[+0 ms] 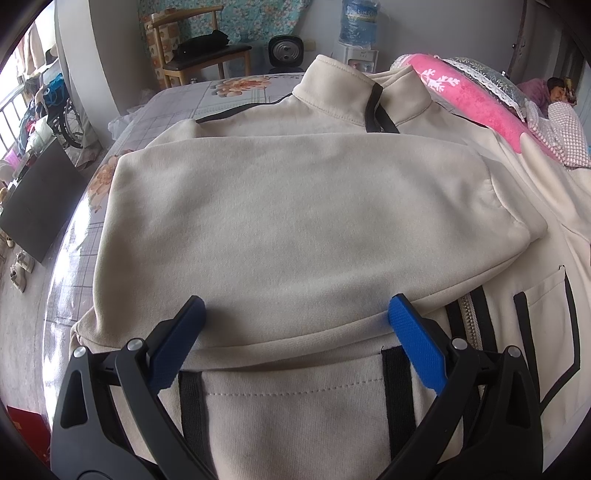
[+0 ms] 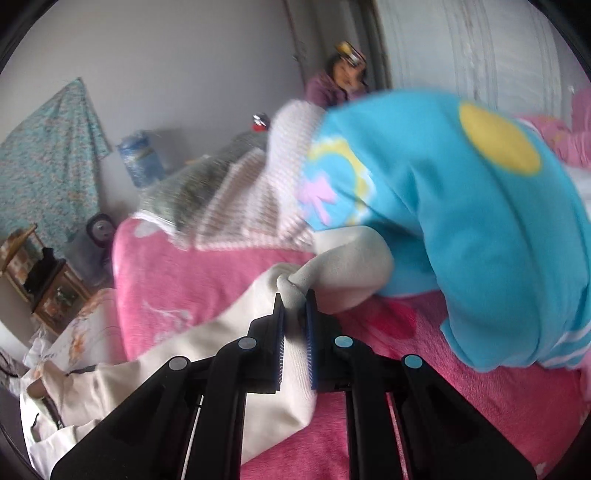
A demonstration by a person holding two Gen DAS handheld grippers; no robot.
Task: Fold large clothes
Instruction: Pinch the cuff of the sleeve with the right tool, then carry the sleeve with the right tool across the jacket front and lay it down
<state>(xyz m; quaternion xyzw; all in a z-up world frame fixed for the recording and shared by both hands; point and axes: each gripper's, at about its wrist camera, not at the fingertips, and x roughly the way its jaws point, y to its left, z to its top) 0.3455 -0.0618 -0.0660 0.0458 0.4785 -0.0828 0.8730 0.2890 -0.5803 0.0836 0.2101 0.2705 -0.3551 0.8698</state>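
Observation:
A cream zip jacket (image 1: 295, 229) with black trim lies spread on the bed, its collar (image 1: 354, 92) at the far end. One sleeve (image 1: 480, 192) is folded across the chest. My left gripper (image 1: 297, 302) hovers wide open over the lower chest, blue pads on either side and nothing pinched between them. In the right wrist view, my right gripper (image 2: 295, 299) is shut on the jacket's other sleeve (image 2: 343, 266). The cream cloth is bunched between the pads and lifted above the pink blanket (image 2: 184, 288). The rest of the sleeve trails down to the lower left.
A blue garment (image 2: 461, 240) with a yellow dot lies heaped just beyond the right gripper. A person (image 1: 557, 92) lies at the far side of the bed by a rolled pink blanket (image 1: 476, 99). A wooden chair (image 1: 207, 51), a fan (image 1: 286, 51) and a water dispenser (image 1: 358, 22) stand past the floral sheet (image 1: 177, 103).

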